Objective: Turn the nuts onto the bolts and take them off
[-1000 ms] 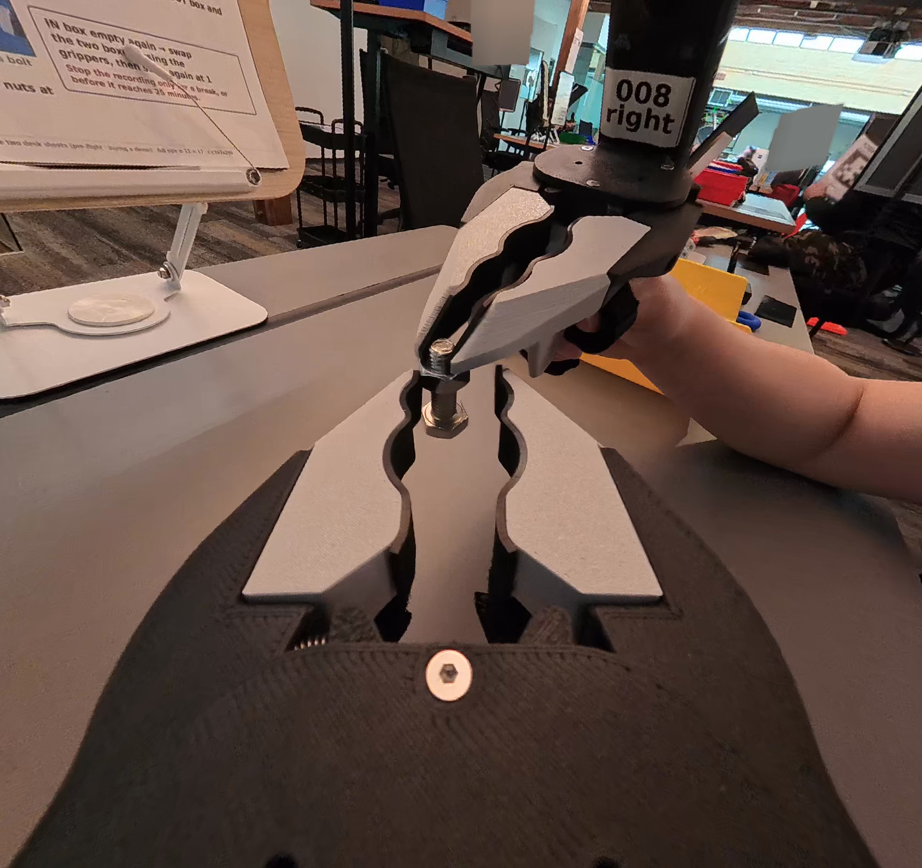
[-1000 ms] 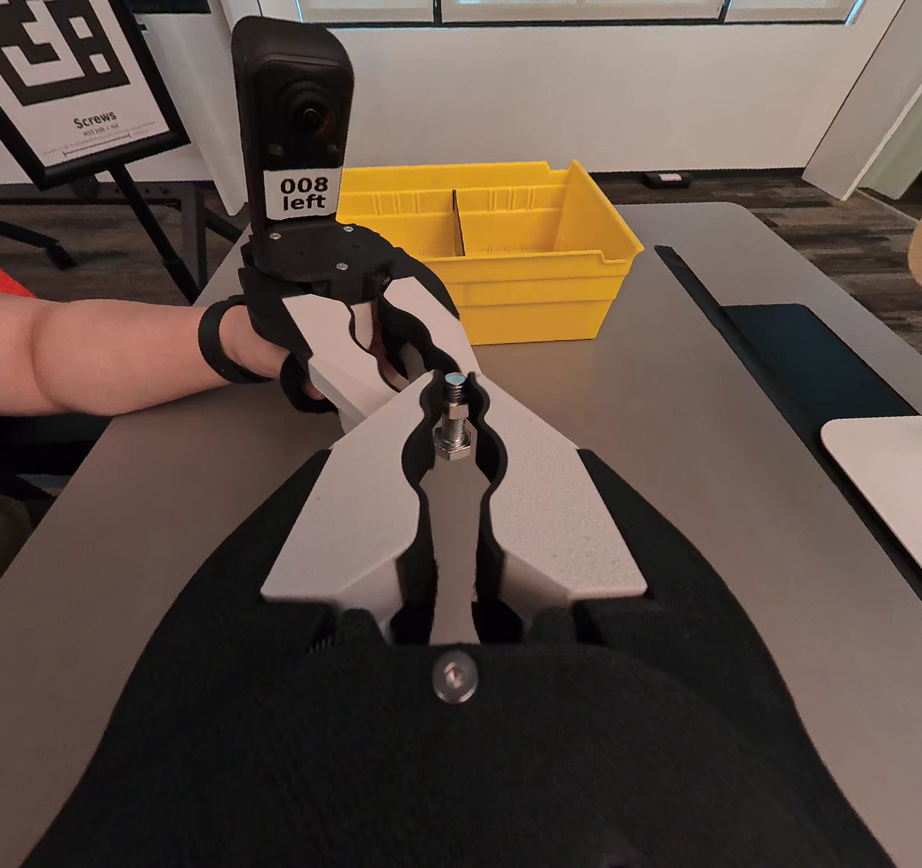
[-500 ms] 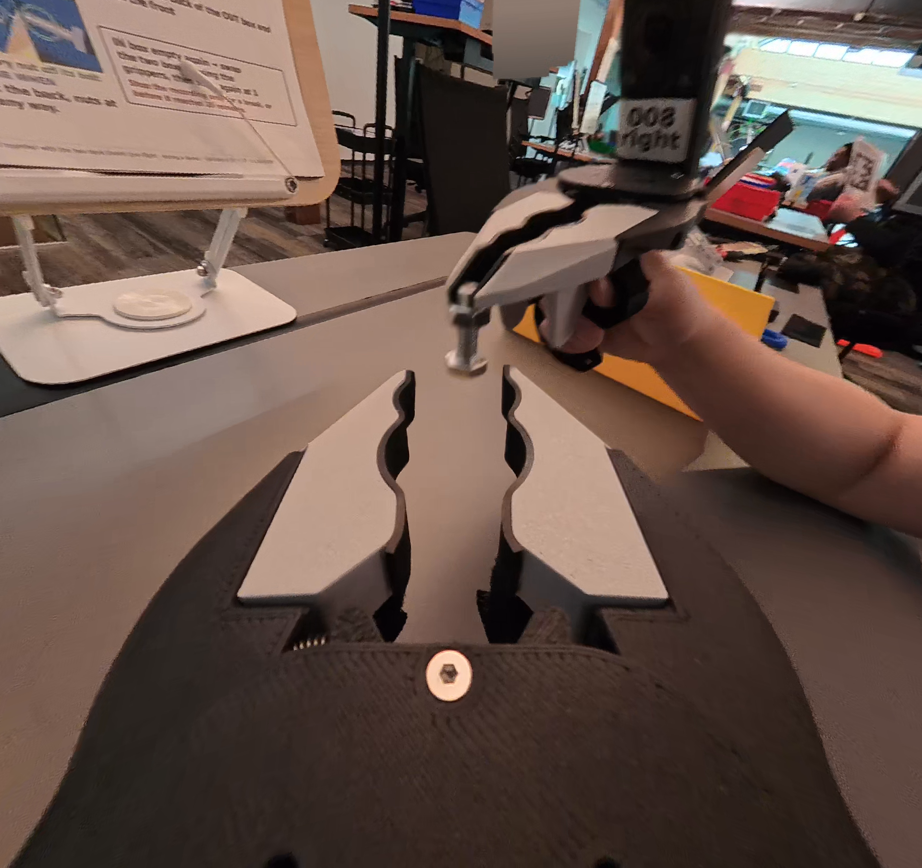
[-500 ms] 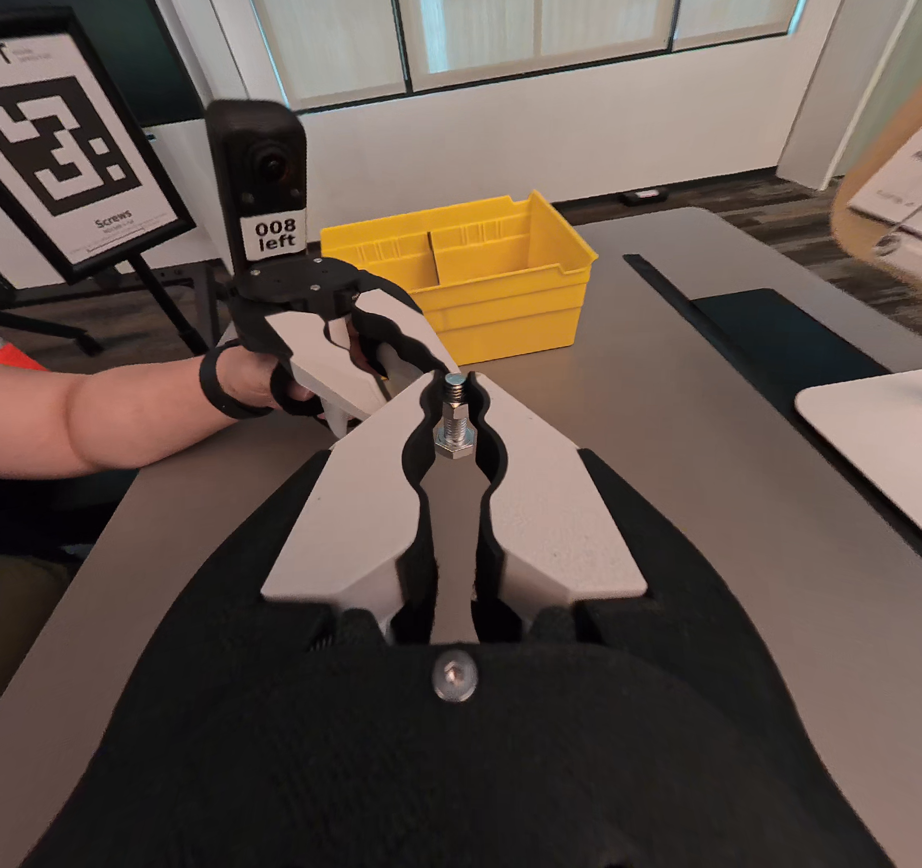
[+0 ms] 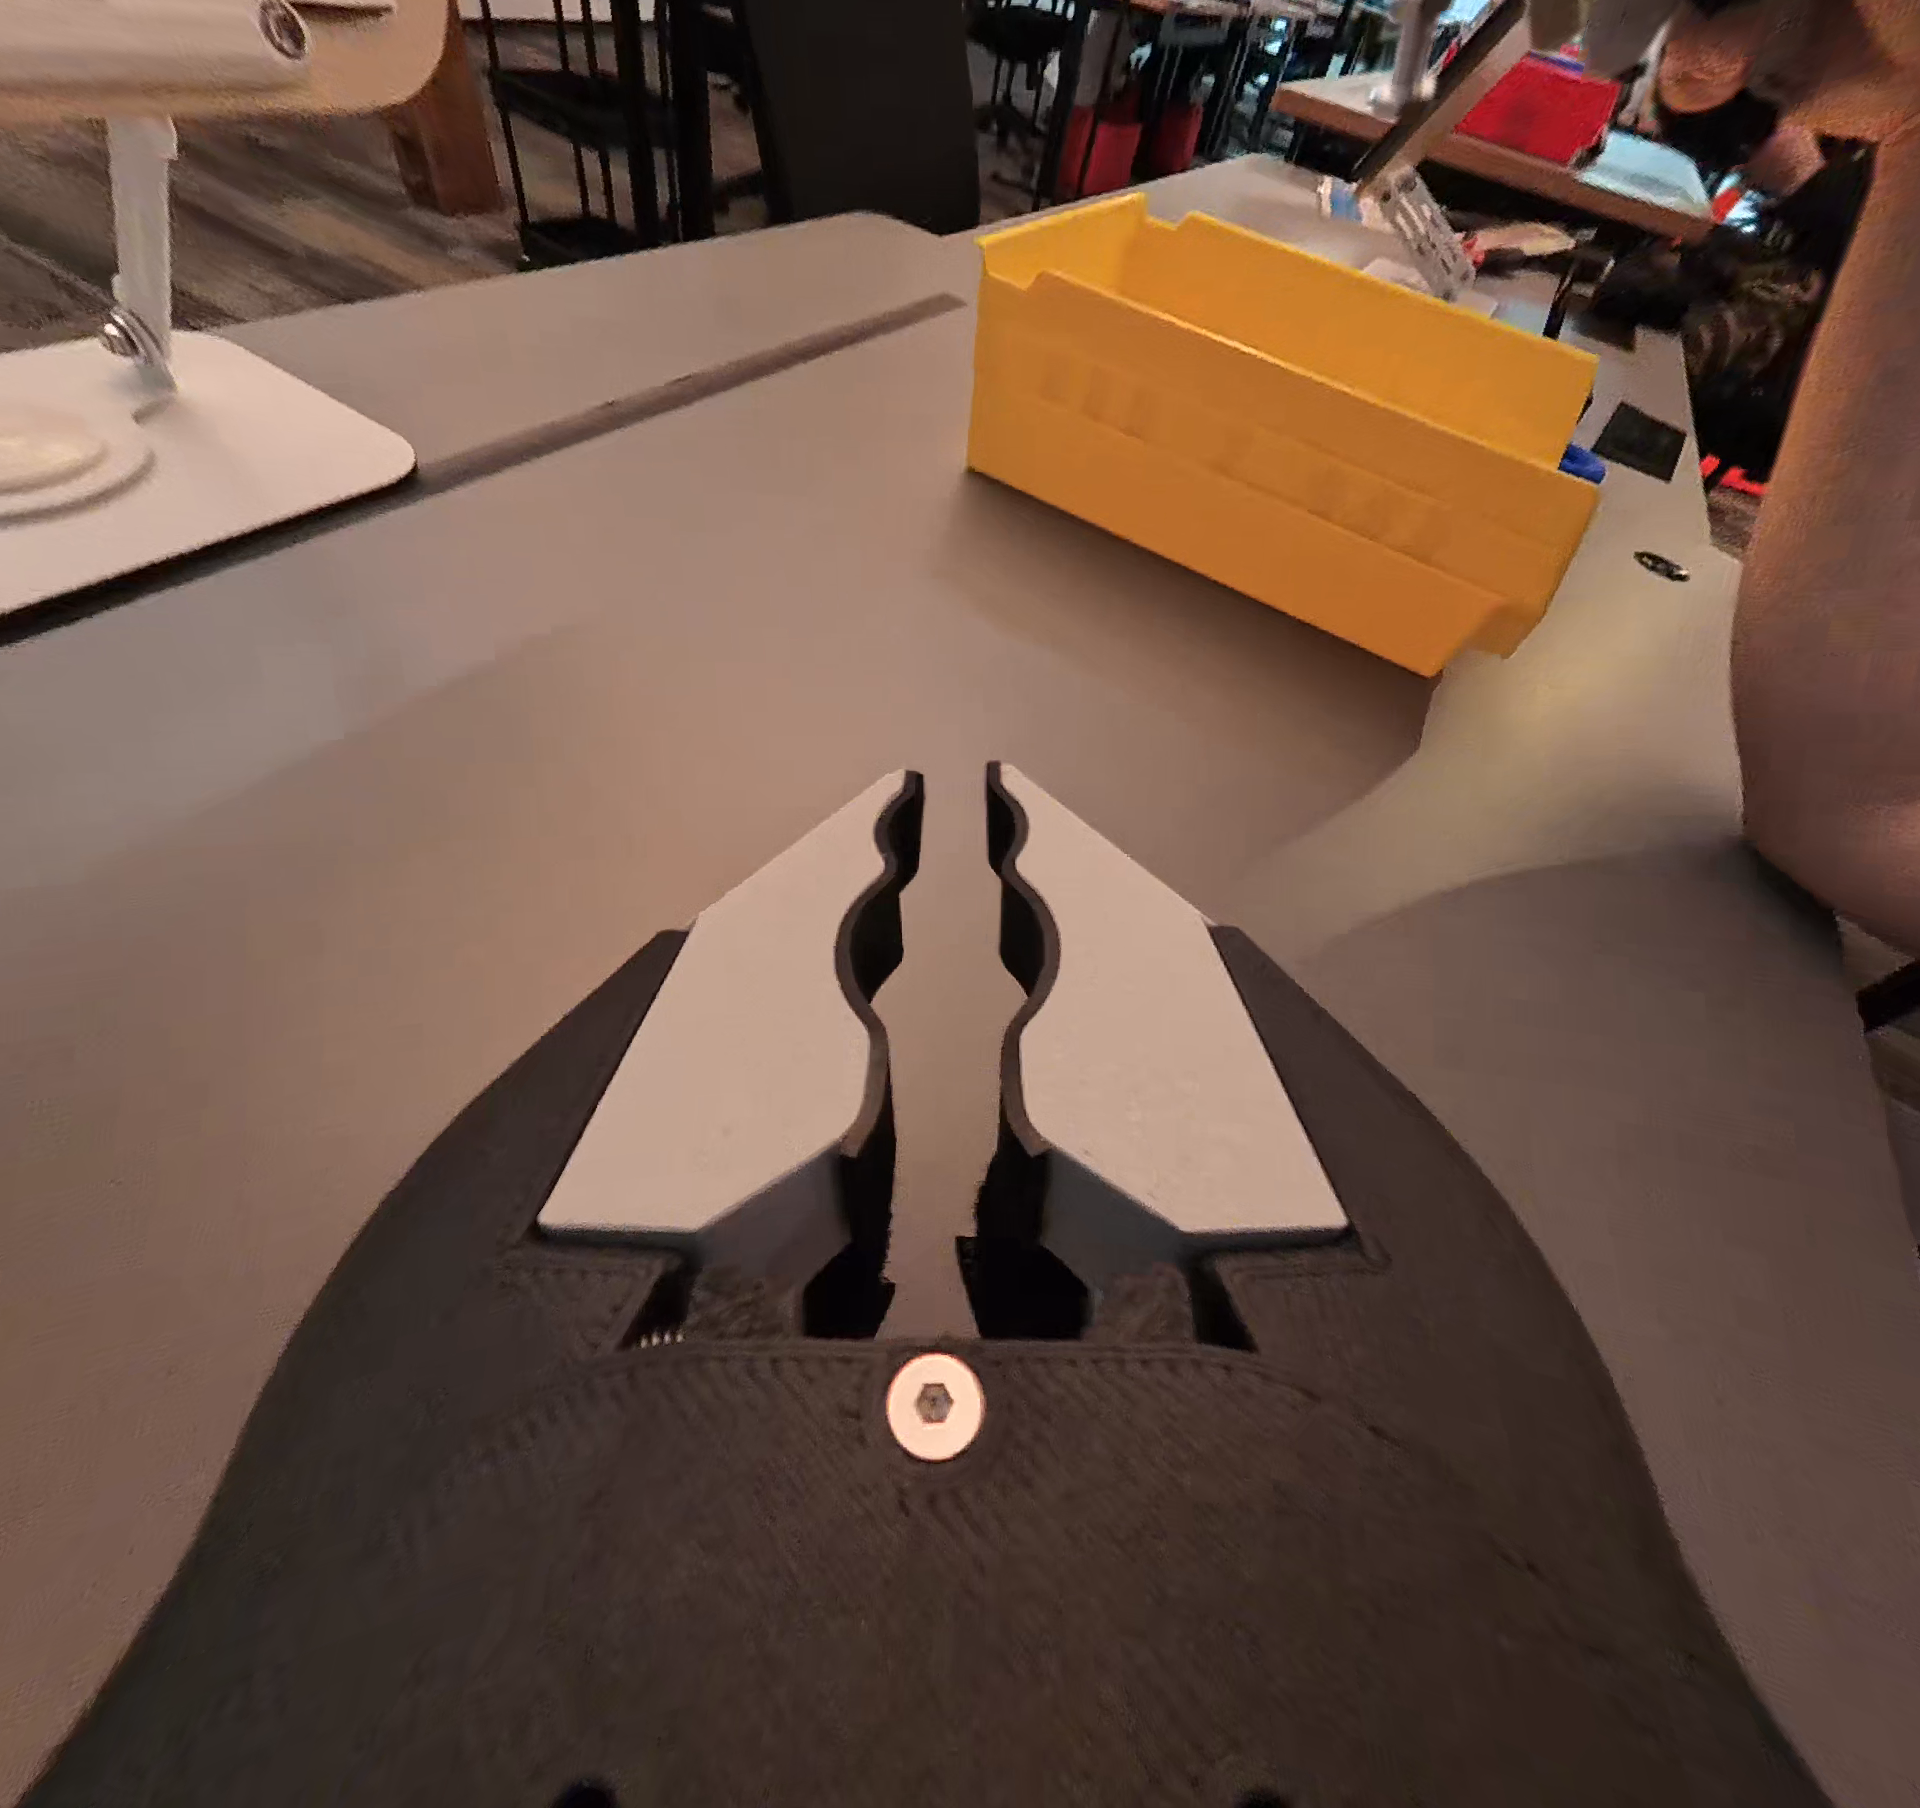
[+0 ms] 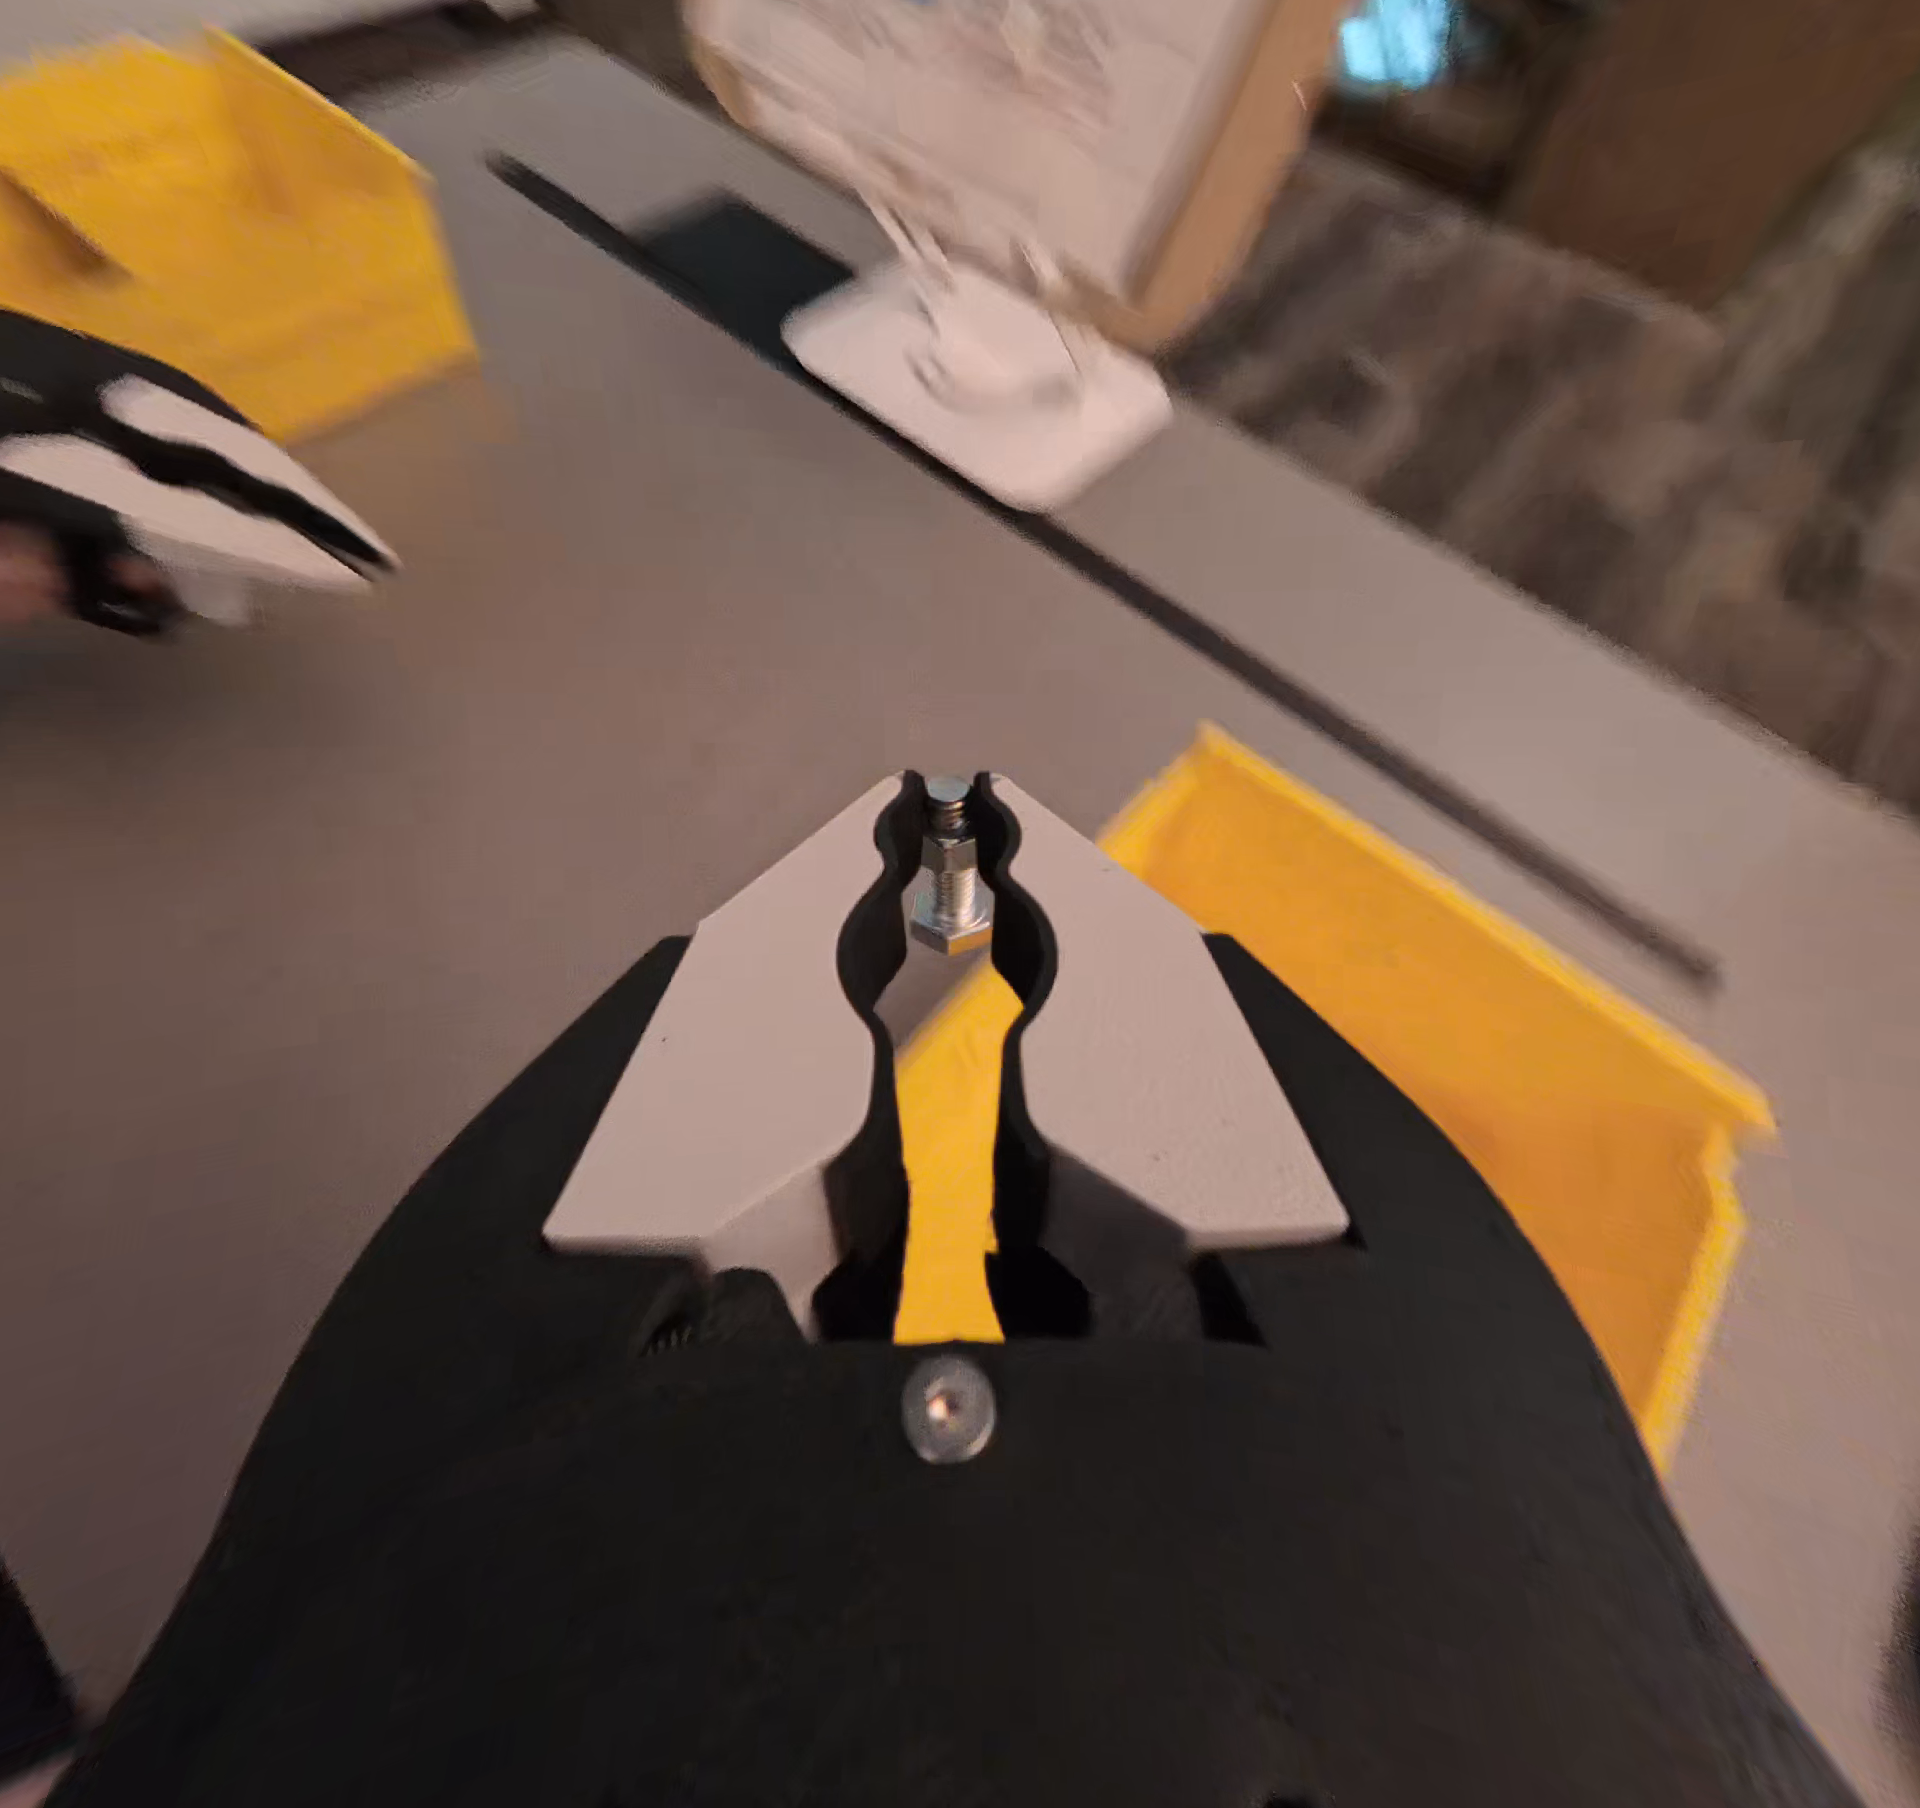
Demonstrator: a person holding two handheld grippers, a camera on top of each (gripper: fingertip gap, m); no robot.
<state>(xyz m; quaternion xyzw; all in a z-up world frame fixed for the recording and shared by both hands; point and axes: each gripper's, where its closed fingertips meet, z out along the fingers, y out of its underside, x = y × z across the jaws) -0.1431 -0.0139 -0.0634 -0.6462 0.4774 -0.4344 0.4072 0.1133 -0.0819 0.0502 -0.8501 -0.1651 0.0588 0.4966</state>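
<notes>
My right gripper (image 6: pixel 948 782) is shut on the threaded end of a silver bolt (image 6: pixel 948 891). A nut (image 6: pixel 948 852) sits on the thread and the bolt head (image 6: pixel 948 932) points back toward the camera. The bolt hangs above the near corner of a yellow bin (image 6: pixel 1455 1031). My left gripper (image 5: pixel 951 776) is empty, low over the grey table (image 5: pixel 675 636), its fingertips a narrow gap apart. It also shows blurred at the left of the right wrist view (image 6: pixel 364 558). The hand holding the right gripper (image 5: pixel 1766 13) is at the top right.
A second yellow bin (image 5: pixel 1278 470) stands ahead and right of the left gripper; it shows in the right wrist view (image 6: pixel 208 231) too. A document stand with a white base (image 5: pixel 156 470) (image 6: pixel 987 387) is at the table's far side. A forearm (image 5: pixel 1849 615) fills the right edge.
The right gripper has carried the bolt and nut away from the left gripper, over to a yellow bin. The left gripper's jaws have narrowed and it has turned toward the other bin.
</notes>
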